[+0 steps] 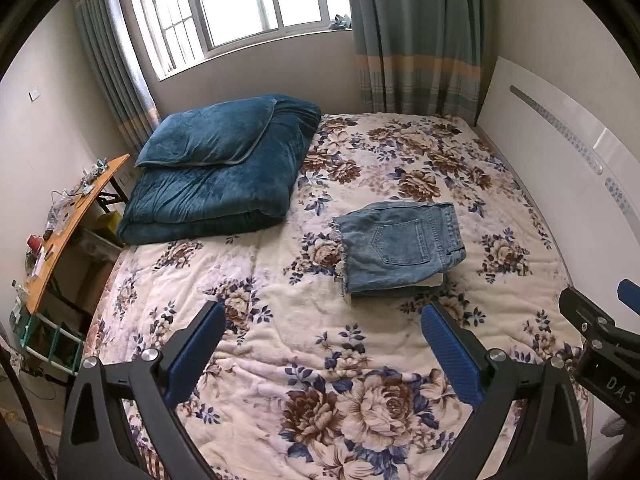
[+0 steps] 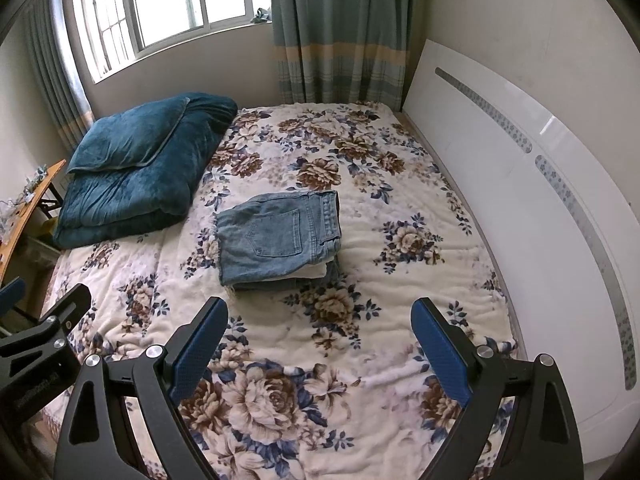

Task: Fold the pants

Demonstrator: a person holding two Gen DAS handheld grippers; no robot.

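1. The faded blue denim pants (image 1: 400, 250) lie already folded into a squat, layered packet near the middle of the bed, on the cream plush bedspread with brown and blue flowers (image 1: 320, 344). The back pocket faces up, the waistband runs along the side nearest the white glossy headboard (image 1: 560, 184), and the frayed hems stick out on the opposite side.
2. The left tool (image 1: 322, 334) hangs over the bedspread short of the packet, its blue-padded fingers spread wide and gripping nothing.
3. The right tool (image 2: 320, 330) is likewise released, fingers apart, well back from the denim and empty.
4. To my eye the folding looks finished, or very nearly so; both tools are clear of the cloth.
5. Denim like this should handle as fairly heavy, stiff-ish fabric: it holds a crease, is not slippery, and will not be harmed by a firm pinch.
6. The stack is several layers thick, so pinching only the top layer would likely peel it open.
7. If it must be moved, I would take hold at the thick waistband edge, closing over all the layers.
8. The soft bedspread gives underneath, so fingers could snag the plush.
9. A folded teal velvet quilt with a matching pillow (image 1: 216, 168) sits well apart, towards the window.
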